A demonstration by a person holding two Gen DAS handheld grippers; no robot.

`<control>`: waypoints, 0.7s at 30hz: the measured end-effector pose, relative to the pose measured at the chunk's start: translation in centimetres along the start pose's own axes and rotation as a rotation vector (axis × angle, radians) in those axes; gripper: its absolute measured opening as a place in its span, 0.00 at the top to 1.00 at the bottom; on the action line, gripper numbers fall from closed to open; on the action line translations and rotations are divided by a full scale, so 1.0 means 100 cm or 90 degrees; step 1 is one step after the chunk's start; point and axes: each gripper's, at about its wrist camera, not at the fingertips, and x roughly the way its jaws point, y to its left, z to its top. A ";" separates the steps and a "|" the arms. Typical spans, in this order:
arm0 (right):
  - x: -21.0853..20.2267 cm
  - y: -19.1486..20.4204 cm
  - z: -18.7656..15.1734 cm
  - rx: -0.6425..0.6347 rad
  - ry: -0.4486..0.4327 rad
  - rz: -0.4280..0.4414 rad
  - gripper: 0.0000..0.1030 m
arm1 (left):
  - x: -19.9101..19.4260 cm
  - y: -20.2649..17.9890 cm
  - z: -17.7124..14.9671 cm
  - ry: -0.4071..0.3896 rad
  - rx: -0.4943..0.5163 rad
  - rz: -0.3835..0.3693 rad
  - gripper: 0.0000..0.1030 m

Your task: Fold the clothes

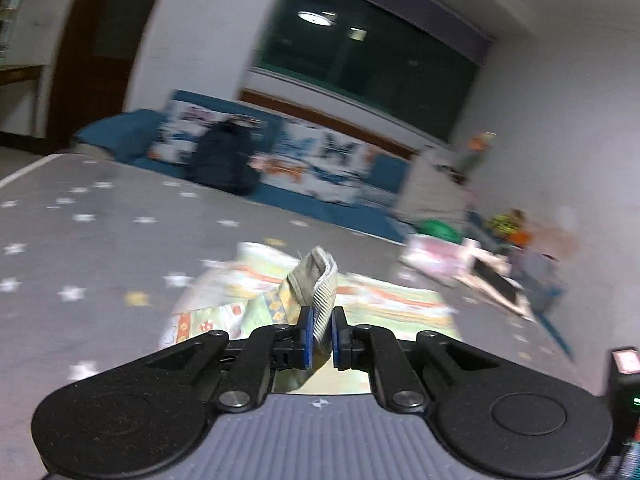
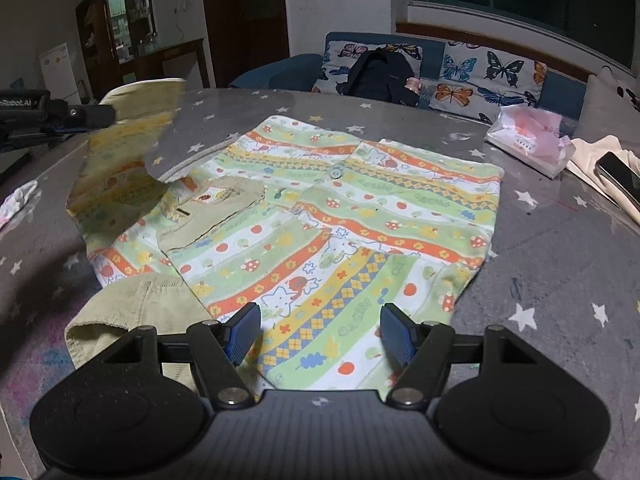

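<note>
1. Across the middle of the grey star-print table (image 2: 560, 248), a child's patterned shirt (image 2: 328, 232) is lying spread flat, buttoned front up, its beige collar (image 2: 216, 216) toward the left.
2. At the left, one sleeve (image 2: 116, 160) is hanging lifted off the table; the left claw (image 1: 319, 338) is pinching a ribbed cuff (image 1: 320, 280) tight between its blue pads.
3. Near the camera, the right claw (image 2: 320, 332) is hovering wide open over the near sleeve, gripping nothing.
4. Judging by its drape, the shirt is looking light, thin and floppy, so it will probably be sagging and sliding unless held at two points; hems, cuffs and seams are offering the firmest bite.
5. A sensible next hold for the open claw appears to be the near sleeve's edge or the near hem.
6. Farther right, a pink tissue pack (image 2: 528, 140), a cream cloth (image 2: 600, 168) and a phone (image 2: 620, 176) are sitting well apart from the shirt.
7. Beyond the table, a dark backpack (image 2: 380, 76) is leaning on a butterfly-print sofa (image 2: 472, 76).
</note>
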 end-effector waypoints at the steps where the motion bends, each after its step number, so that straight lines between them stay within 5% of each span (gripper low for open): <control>1: -0.002 -0.002 0.000 0.007 -0.003 0.001 0.34 | 0.005 -0.009 -0.001 0.006 0.007 -0.017 0.90; 15: -0.030 -0.032 0.008 0.095 -0.056 -0.011 0.46 | 0.050 -0.079 -0.056 0.133 0.115 -0.144 0.90; 21: -0.028 -0.032 0.018 0.119 -0.061 0.015 0.55 | 0.047 -0.073 -0.066 0.153 0.126 -0.149 0.69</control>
